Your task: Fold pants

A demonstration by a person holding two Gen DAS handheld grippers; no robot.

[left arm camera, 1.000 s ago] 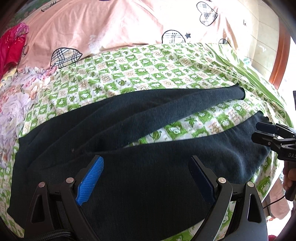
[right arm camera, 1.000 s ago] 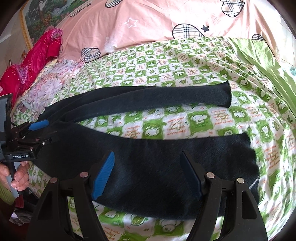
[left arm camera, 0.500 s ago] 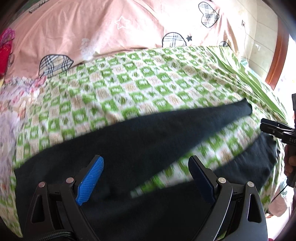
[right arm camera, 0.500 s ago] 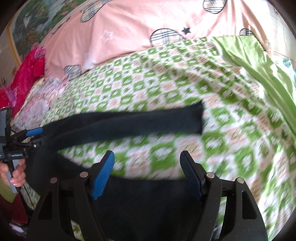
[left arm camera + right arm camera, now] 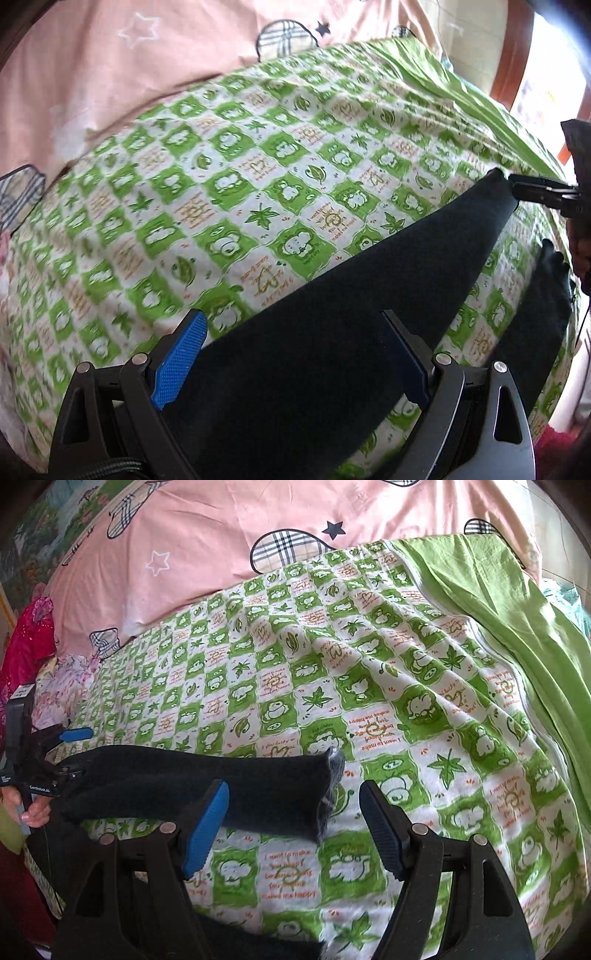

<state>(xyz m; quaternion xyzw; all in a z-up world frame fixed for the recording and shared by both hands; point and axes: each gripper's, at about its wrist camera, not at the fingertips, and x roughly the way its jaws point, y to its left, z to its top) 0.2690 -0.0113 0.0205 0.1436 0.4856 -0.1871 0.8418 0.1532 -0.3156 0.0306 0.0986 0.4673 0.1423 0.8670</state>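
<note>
Dark navy pants (image 5: pixel 332 332) lie spread on a green-and-white checked bedspread (image 5: pixel 221 184), legs apart. In the left wrist view the far leg runs up to its cuff at the right, and the near leg (image 5: pixel 546 306) lies below it. My left gripper (image 5: pixel 291 354) is open just above the far leg near its upper part. In the right wrist view the far leg (image 5: pixel 221 786) ends in a cuff (image 5: pixel 328 790) at centre. My right gripper (image 5: pixel 295 823) is open at that cuff. Each gripper shows in the other view, the right gripper (image 5: pixel 535 188) and the left gripper (image 5: pixel 62 753).
A pink pillow cover with plaid hearts (image 5: pixel 258 535) lies at the head of the bed. A plain green sheet (image 5: pixel 517 609) covers the right side. Red and floral clothes (image 5: pixel 29 646) are piled at the left. A wooden bed frame (image 5: pixel 506 55) stands at the right.
Both grippers have moved forward from the near leg to the far leg. The right now sits at the far leg's cuff, the left over its upper part. Both stay open.
</note>
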